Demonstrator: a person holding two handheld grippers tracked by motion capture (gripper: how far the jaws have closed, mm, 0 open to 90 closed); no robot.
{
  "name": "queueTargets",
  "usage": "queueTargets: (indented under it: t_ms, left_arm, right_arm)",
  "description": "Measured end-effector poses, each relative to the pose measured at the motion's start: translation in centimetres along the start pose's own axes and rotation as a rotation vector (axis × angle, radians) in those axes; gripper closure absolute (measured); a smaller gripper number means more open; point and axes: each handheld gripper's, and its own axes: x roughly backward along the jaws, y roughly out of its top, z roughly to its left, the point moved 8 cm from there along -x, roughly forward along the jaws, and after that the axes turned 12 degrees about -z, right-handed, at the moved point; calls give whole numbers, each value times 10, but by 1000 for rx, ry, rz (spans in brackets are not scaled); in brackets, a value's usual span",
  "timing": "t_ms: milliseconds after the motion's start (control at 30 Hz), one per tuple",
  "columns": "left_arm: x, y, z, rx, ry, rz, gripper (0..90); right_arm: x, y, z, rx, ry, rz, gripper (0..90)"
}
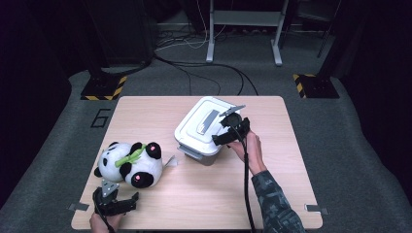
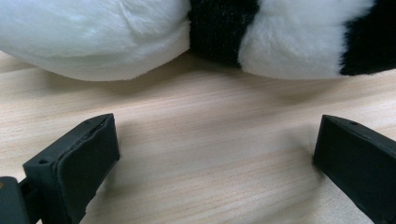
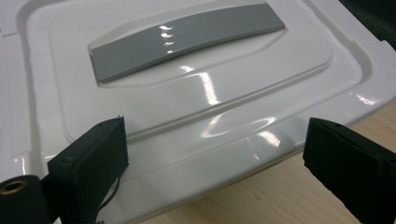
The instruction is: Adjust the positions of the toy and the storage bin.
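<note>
A black-and-white panda plush (image 1: 130, 164) with a green bow lies on the left of the wooden table (image 1: 204, 199). My left gripper (image 1: 122, 203) sits open just in front of it near the table's front edge; in the left gripper view the plush (image 2: 140, 42) lies beyond the spread jaws with bare wood between them. A white lidded storage box (image 1: 204, 128) with a grey handle stands mid-table. My right gripper (image 1: 226, 130) is open at the box's right edge; the right gripper view looks across the lid (image 3: 196, 93) and its grey handle (image 3: 187, 37).
The table's front edge is close behind the left gripper. A white tag (image 1: 170, 161) of the plush lies between plush and box. Beyond the table are grey carpet, cables and yellow-black striped stand bases (image 1: 103, 90).
</note>
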Motion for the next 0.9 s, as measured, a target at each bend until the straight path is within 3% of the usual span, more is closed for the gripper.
queueTargets:
  t_ms: [267, 467, 900]
  left_arm:
    - [0, 0, 0, 3, 0, 3, 0]
    - [1, 0, 0, 3, -1, 3, 0]
    - [0, 0, 0, 2, 0, 2, 0]
  right_arm:
    - [-10, 19, 19, 12, 14, -26, 69]
    - [-27, 32, 32, -35, 7, -42, 124]
    - [-42, 37, 29, -124, -50, -55, 202]
